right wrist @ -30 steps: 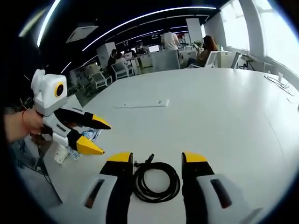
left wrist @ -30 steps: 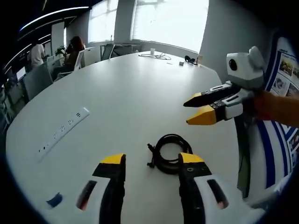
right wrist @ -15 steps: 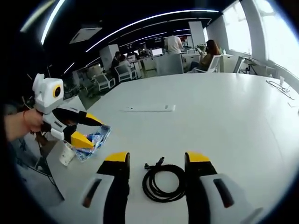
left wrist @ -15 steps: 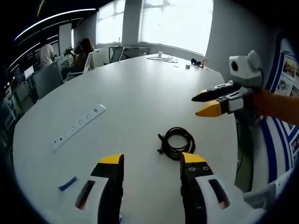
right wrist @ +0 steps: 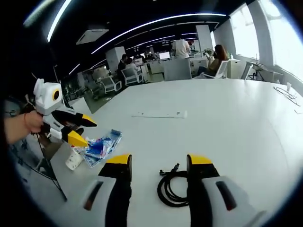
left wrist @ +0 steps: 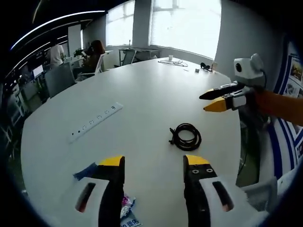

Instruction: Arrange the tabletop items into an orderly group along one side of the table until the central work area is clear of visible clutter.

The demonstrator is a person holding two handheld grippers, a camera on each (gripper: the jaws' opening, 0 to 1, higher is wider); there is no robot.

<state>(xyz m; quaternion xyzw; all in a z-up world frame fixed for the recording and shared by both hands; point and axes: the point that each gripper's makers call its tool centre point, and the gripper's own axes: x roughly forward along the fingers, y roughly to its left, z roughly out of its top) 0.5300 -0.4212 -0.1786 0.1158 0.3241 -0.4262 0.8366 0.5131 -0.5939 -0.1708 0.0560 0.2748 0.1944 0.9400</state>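
the coiled black cable (left wrist: pixel 185 137) lies on the white counter (left wrist: pixel 142 99), ahead of the left gripper (left wrist: pixel 154 163), whose jaws are spread with nothing between them. the right gripper (right wrist: pixel 159 163) is spread too, the cable (right wrist: pixel 171 189) just between its jaws. a white power strip (left wrist: pixel 95 122) lies further out. blue snack packets (right wrist: pixel 102 146) sit near the counter's edge, beside the left gripper.
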